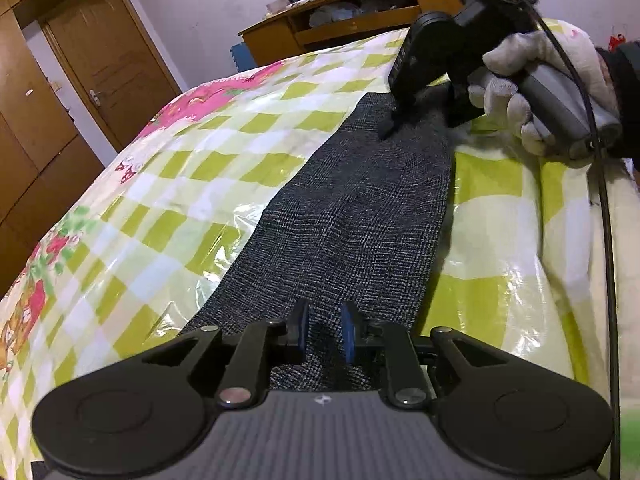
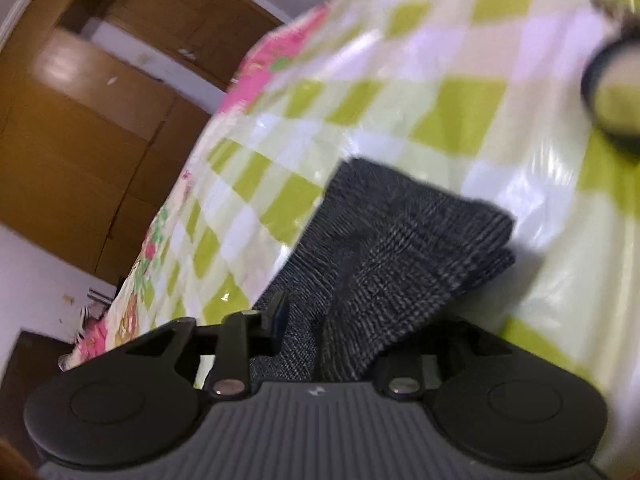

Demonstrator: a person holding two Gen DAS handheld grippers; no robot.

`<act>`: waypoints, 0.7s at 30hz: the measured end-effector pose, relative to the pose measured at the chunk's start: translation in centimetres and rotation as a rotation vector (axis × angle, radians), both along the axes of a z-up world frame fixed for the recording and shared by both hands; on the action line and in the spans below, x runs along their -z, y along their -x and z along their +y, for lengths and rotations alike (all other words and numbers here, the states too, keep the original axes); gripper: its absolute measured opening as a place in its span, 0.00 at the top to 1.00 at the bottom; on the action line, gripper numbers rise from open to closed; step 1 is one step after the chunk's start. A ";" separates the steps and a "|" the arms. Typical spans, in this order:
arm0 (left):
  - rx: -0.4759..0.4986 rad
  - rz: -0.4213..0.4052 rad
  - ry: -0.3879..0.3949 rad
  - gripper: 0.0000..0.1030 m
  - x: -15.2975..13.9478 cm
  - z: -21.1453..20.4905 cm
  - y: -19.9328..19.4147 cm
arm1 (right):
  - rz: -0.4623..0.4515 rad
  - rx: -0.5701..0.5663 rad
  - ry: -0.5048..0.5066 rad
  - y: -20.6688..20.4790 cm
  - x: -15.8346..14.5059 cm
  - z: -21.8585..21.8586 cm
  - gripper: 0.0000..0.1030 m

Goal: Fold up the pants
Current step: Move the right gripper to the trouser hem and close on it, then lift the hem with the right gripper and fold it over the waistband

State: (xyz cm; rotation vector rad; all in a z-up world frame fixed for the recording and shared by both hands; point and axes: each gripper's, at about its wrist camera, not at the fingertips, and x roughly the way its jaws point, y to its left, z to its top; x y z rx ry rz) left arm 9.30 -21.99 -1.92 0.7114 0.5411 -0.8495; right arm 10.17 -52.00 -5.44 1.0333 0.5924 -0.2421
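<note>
Your pants (image 1: pixel 360 208) are a coarse, dark grey woven check, lying as a long flat strip on the bed (image 1: pixel 192 184), whose glossy plastic-covered sheet is patterned in lime-green and white squares. Your left gripper (image 1: pixel 323 330) has its blue-padded jaws slightly spread, straddling the near end of the cloth. Your right gripper (image 2: pixel 304 320) pinches a bunched, lifted end of the fabric between its jaws; in the left view your gloved right hand (image 1: pixel 548 88) grips its handle.
</note>
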 end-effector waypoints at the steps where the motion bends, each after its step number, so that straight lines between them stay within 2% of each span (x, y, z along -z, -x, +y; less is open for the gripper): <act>1: -0.003 0.000 0.001 0.67 -0.2 0.0 0.0 | 0.023 -0.004 -0.005 -0.2 0.0 -0.1 0.93; 2: -0.007 -0.002 0.010 0.67 -0.5 0.1 0.0 | 0.015 -0.004 -0.010 -0.1 -0.4 -0.2 0.93; 4: -0.020 -0.001 0.035 0.64 -0.9 0.3 0.1 | -0.056 0.002 -0.019 1.0 -2.0 -0.8 0.95; 6: -0.033 0.015 0.056 0.62 -1.0 0.2 0.1 | -0.092 0.021 0.012 2.1 -3.7 -1.7 0.96; 9: -0.021 0.055 0.033 0.61 0.4 -0.4 0.5 | -0.058 0.086 0.069 3.1 -4.4 -3.3 0.96; 11: -0.010 0.075 0.057 0.61 0.5 0.2 1.2 | -0.026 0.131 0.085 3.9 -4.5 -4.2 0.96; 14: -0.025 0.066 0.090 0.60 -0.2 2.1 1.8 | -0.013 0.151 0.168 5.8 -5.9 -4.0 0.95; 17: -0.081 0.034 0.090 0.60 -0.2 4.6 1.6 | 0.001 0.090 0.308 6.0 -8.5 -1.3 0.95; 21: -0.193 0.005 0.093 0.60 -0.3 9.6 1.0 | -0.084 -0.050 0.422 4.2 -12.7 4.4 0.95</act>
